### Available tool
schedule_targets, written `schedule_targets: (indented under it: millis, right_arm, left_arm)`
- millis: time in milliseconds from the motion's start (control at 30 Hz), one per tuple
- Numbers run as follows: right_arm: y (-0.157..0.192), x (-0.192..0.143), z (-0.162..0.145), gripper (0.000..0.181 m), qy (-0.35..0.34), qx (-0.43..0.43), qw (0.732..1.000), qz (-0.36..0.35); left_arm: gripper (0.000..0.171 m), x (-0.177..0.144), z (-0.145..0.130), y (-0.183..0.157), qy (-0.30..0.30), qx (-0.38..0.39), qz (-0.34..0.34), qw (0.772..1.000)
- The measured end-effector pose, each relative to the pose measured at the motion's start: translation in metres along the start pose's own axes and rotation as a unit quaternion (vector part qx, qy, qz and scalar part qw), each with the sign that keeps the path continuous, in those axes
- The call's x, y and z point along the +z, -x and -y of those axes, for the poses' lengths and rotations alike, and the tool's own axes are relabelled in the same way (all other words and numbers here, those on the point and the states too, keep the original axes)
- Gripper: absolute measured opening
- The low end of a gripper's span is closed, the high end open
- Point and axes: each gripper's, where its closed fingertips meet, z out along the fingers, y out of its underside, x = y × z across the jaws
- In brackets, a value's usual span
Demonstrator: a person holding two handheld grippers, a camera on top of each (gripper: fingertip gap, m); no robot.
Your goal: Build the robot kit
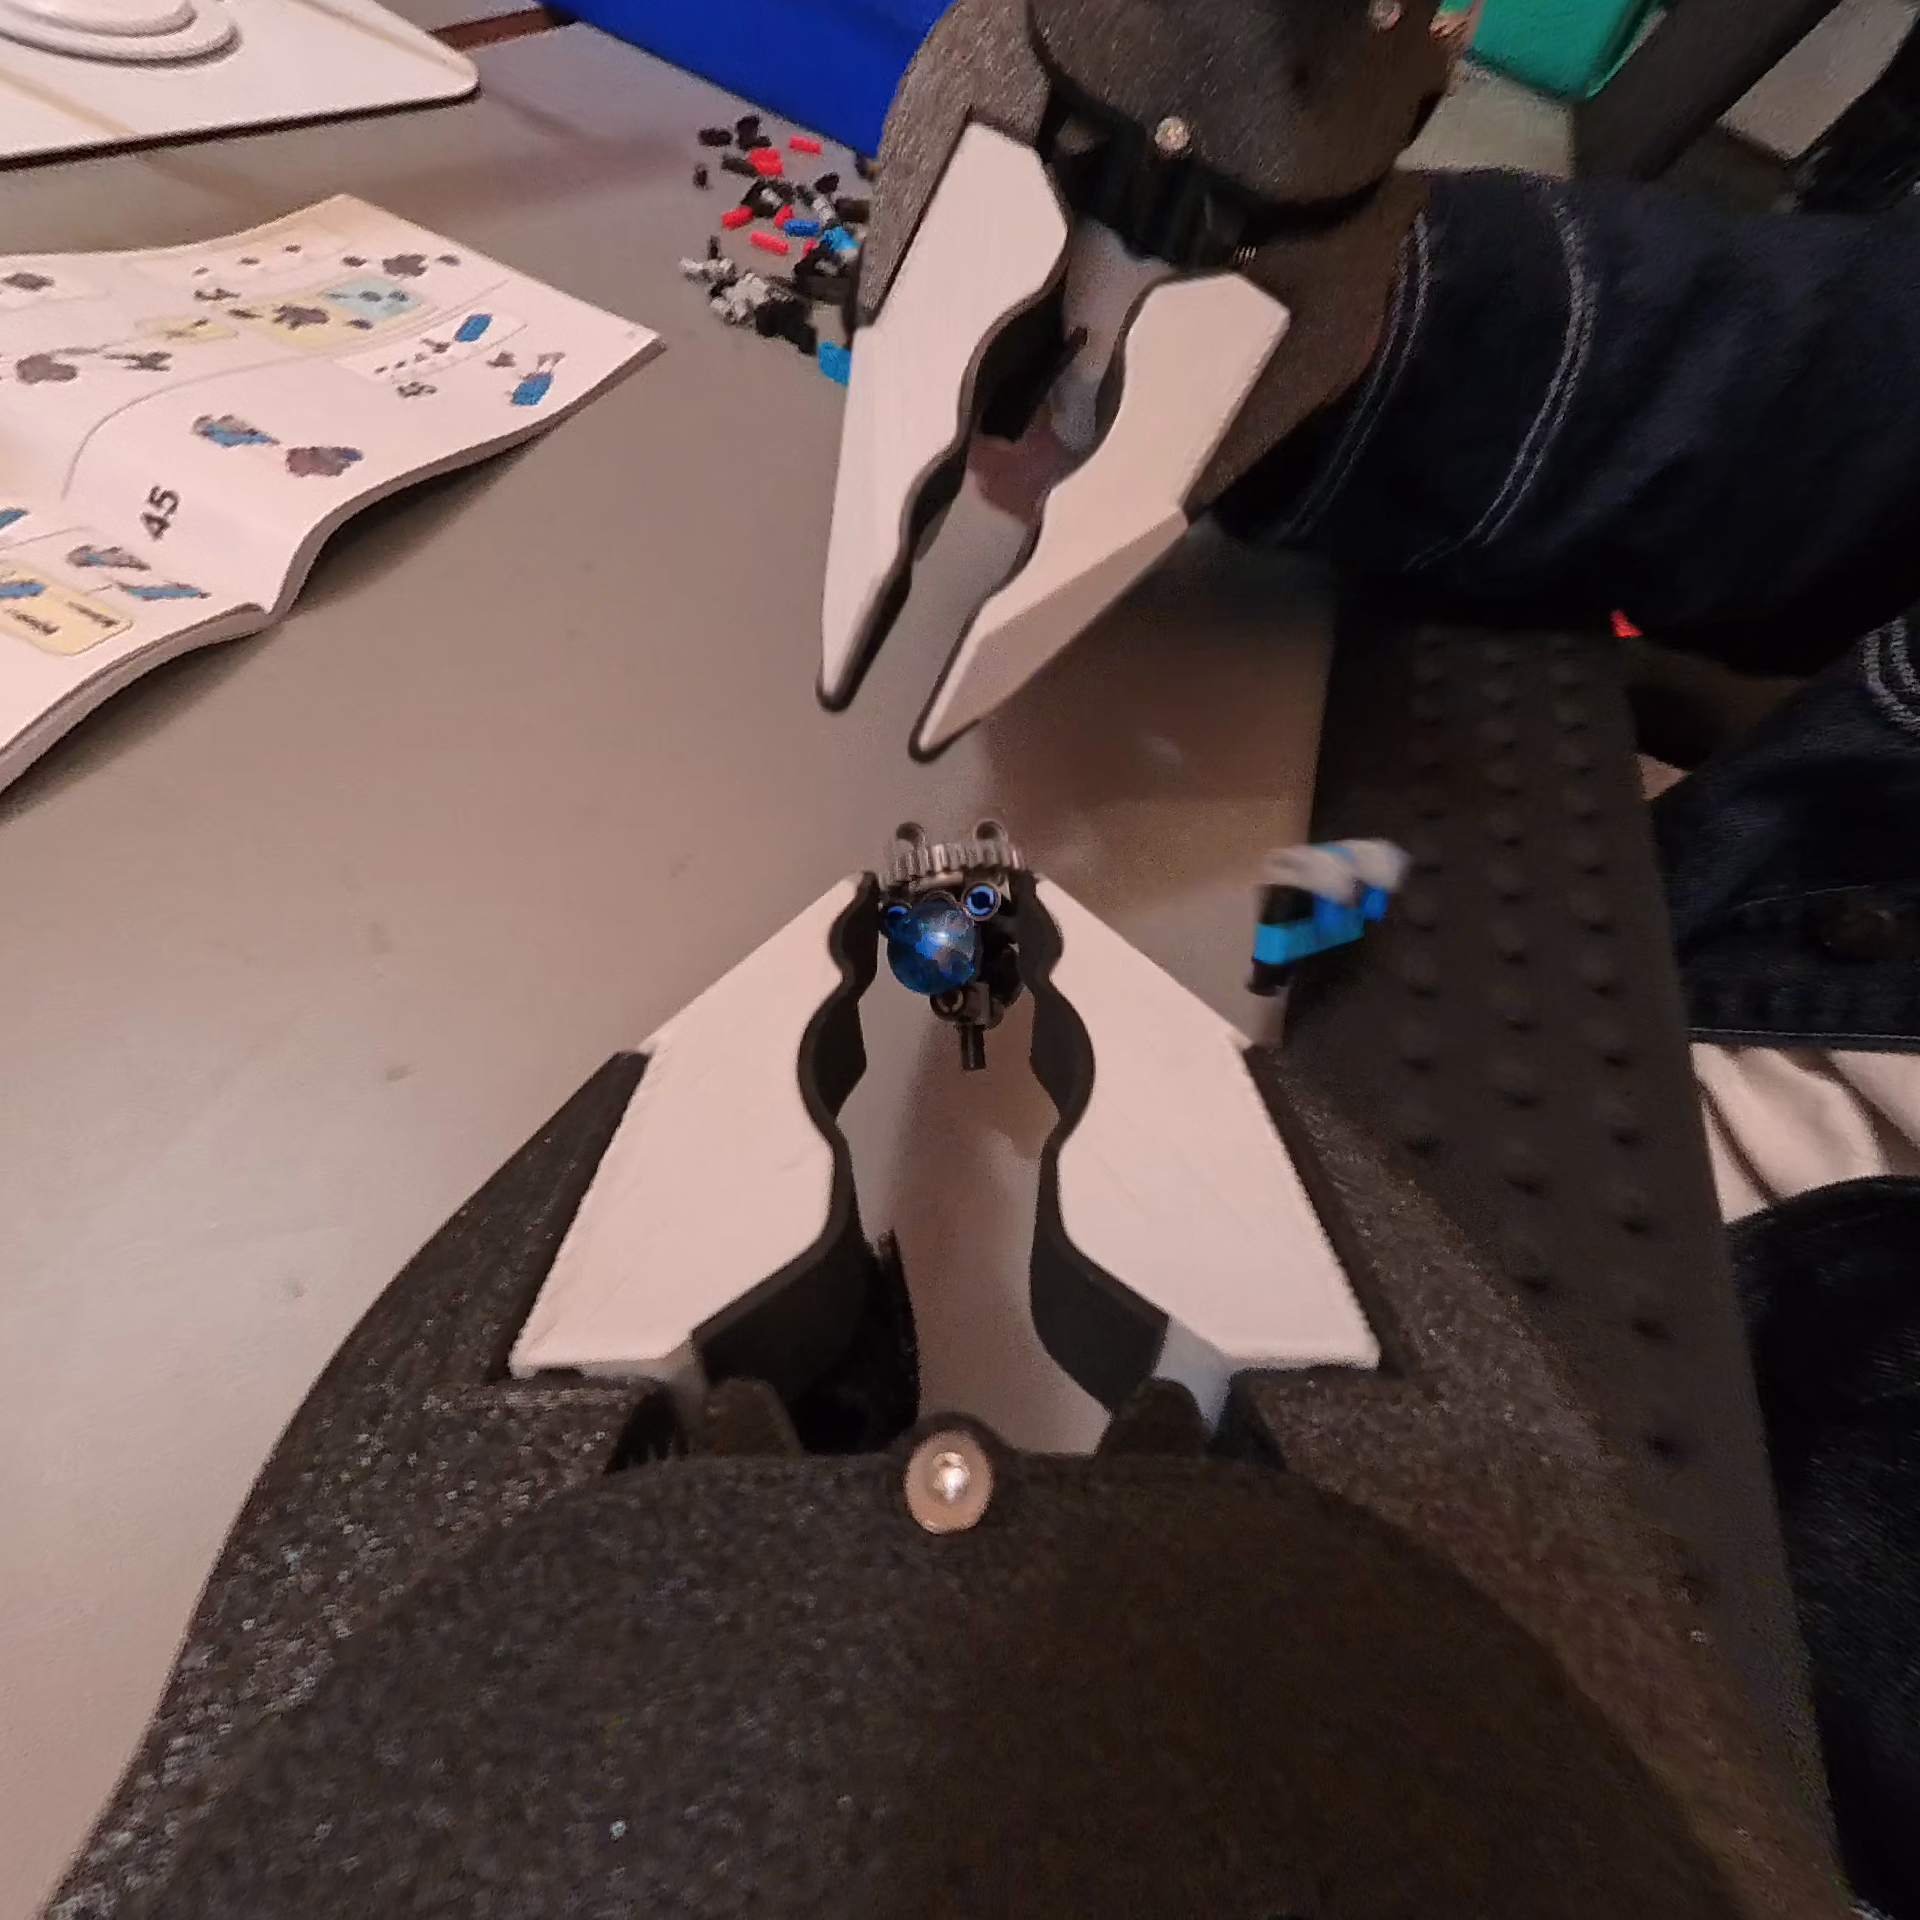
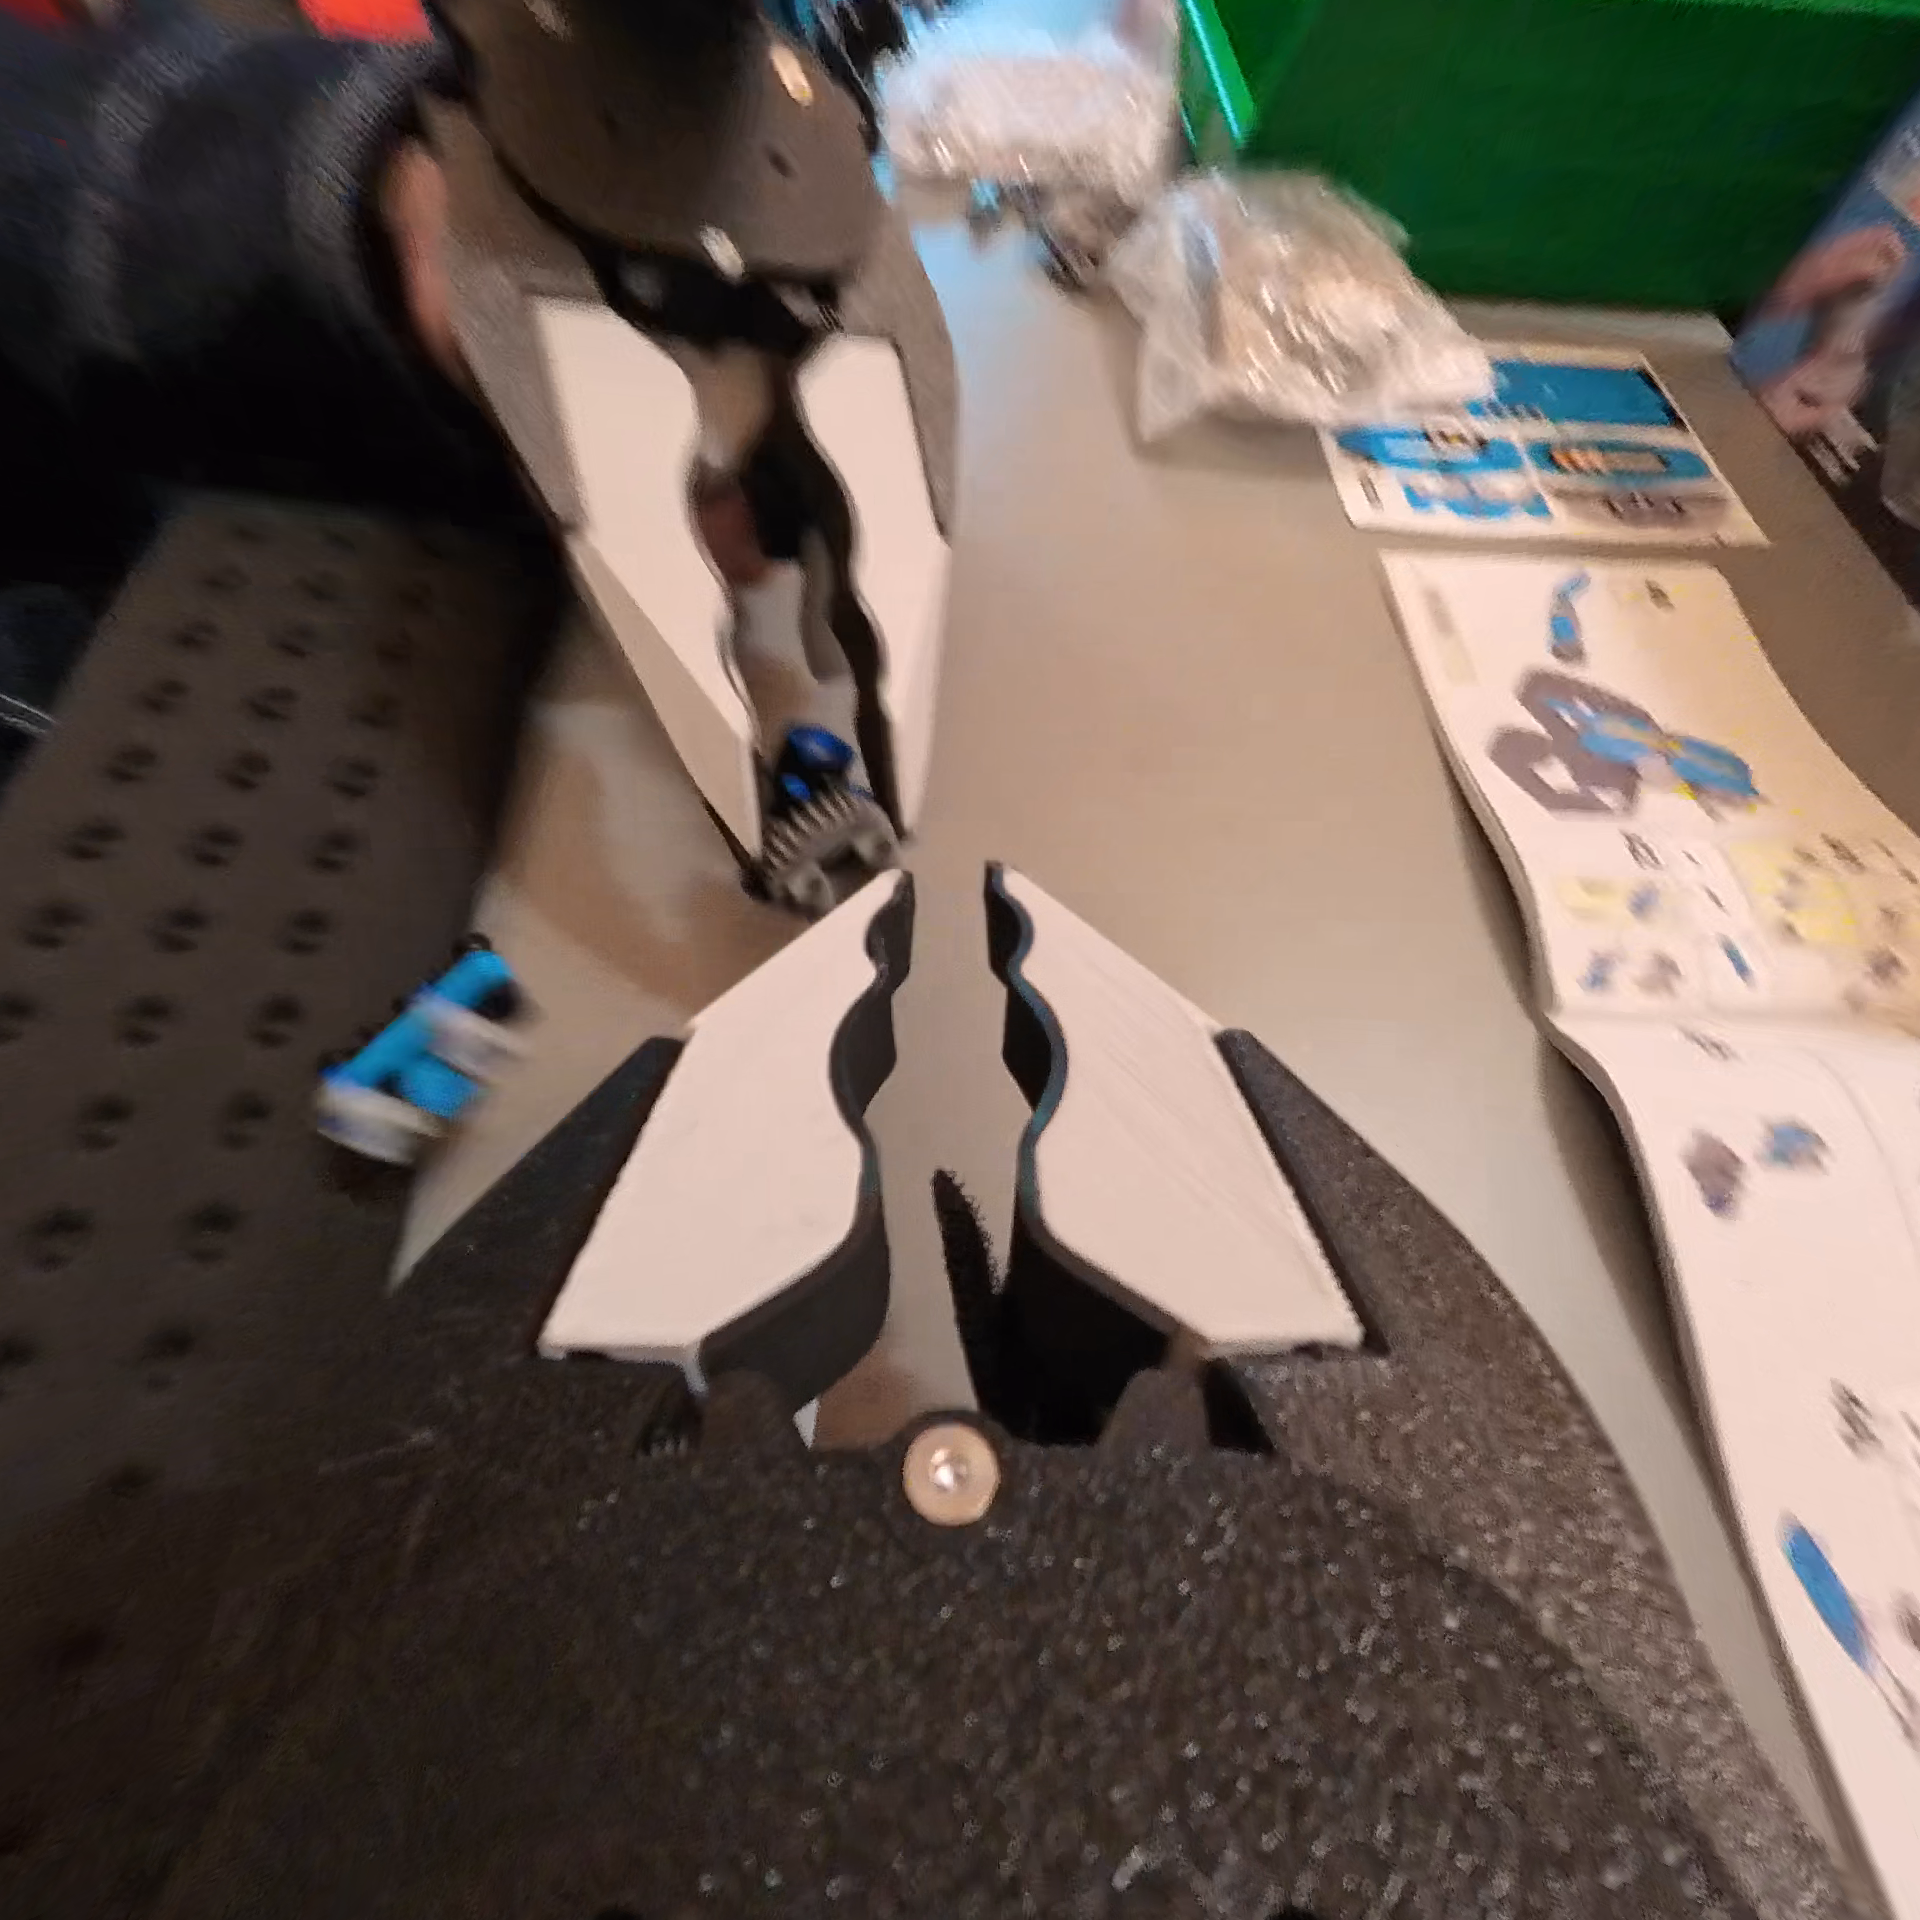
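Observation:
My left gripper (image 1: 948, 883) is shut on a small brick assembly (image 1: 940, 935) with a grey gear and a clear blue ball, gripped at the fingertips above the grey table. It also shows in the right wrist view (image 2: 821, 857), with the assembly (image 2: 816, 800) between its tips. My right gripper (image 2: 948, 878) is open a little and empty. Its tips point at the gear end of the assembly, just short of it; it shows in the left wrist view (image 1: 881, 722). A blue and white brick piece (image 1: 1320, 914) (image 2: 426, 1060) lies at the edge of a dark perforated mat (image 1: 1507, 935) (image 2: 208, 831).
An open instruction booklet (image 1: 260, 416) (image 2: 1662, 831) lies on the table. A pile of small loose parts (image 1: 779, 229) sits farther back. Clear plastic bags (image 2: 1278, 301), a leaflet (image 2: 1538, 457), a green box (image 2: 1558, 135) and a white board (image 1: 208, 73) lie around. Left and right tips are no more than a few centimetres apart.

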Motion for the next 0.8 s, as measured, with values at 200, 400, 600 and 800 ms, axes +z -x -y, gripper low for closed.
schedule_targets:
  millis: [200, 400, 600, 800]
  right_arm:
    - [0.026, -0.037, -0.021, 0.033, 0.055, 0.076, 0.996, 0.011]
    - [0.083, -0.032, -0.039, 0.045, 0.111, 0.055, 0.990, 0.072]
    - [0.083, -0.005, -0.038, 0.050, 0.132, 0.002, 0.990, 0.046]
    - [0.086, 0.013, -0.051, 0.050, 0.211, -0.051, 0.974, 0.060]
  left_arm:
    - [0.027, -0.009, 0.000, 0.011, -0.008, -0.004, 0.036, 0.999]
    - [0.027, -0.013, 0.007, 0.010, -0.026, -0.008, 0.036, 0.999]
    - [0.027, -0.012, 0.001, 0.016, -0.012, -0.005, 0.056, 0.998]
    - [0.027, -0.009, -0.004, 0.016, 0.003, 0.010, 0.064, 0.998]
